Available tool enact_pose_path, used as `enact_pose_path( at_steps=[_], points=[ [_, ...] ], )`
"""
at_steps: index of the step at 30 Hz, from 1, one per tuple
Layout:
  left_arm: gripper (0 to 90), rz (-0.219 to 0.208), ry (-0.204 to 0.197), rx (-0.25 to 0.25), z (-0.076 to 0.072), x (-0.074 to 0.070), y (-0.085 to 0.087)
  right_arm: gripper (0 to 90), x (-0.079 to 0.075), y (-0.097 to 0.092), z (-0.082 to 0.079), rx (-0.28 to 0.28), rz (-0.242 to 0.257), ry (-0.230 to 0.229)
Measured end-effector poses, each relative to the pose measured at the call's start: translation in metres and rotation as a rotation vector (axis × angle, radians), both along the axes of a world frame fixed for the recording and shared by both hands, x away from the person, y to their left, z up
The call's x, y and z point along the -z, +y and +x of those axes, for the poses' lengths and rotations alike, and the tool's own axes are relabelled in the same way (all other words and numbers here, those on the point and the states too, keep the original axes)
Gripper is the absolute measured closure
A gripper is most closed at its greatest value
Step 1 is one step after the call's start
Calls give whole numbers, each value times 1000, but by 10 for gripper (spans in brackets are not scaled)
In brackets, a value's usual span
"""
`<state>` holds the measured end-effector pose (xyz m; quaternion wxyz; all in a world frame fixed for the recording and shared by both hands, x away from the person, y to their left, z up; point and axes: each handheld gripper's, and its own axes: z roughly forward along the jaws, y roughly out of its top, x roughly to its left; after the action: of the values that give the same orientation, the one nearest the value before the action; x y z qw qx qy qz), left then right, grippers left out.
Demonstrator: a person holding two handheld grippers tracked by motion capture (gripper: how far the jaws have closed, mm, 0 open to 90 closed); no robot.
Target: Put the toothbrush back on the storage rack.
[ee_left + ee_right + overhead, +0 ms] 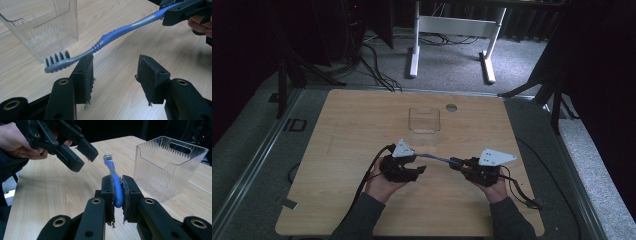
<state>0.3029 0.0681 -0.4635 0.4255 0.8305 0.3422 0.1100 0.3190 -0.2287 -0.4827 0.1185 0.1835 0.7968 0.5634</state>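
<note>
Table (362,120) fills my high view, with the clear plastic bin (424,121) standing at about 12 o'clock from both hands; the toothbrush (437,158) spans the gap between the left gripper (409,167) and the right gripper (459,164). In my left gripper view, the jaws stand apart, and the brush head sits just above the 10 o'clock jaw, near the bin's corner. In my right gripper view, the jaws are clamped on the blue handle, bin at 2 o'clock.
</note>
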Motion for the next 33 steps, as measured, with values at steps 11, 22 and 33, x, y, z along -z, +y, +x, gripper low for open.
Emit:
enact_pose_path(
  at_steps=[11,22,33],
  points=[
    [477,-29,32,16,2,3,-2,811,-3,-1,-2,13,23,-17],
    [442,-42,47,46,4,4,-9,810,-7,0,-4,5,39,-24],
    [443,-72,59,62,5,4,-11,810,-7,0,-4,1,53,-24]
  ],
)
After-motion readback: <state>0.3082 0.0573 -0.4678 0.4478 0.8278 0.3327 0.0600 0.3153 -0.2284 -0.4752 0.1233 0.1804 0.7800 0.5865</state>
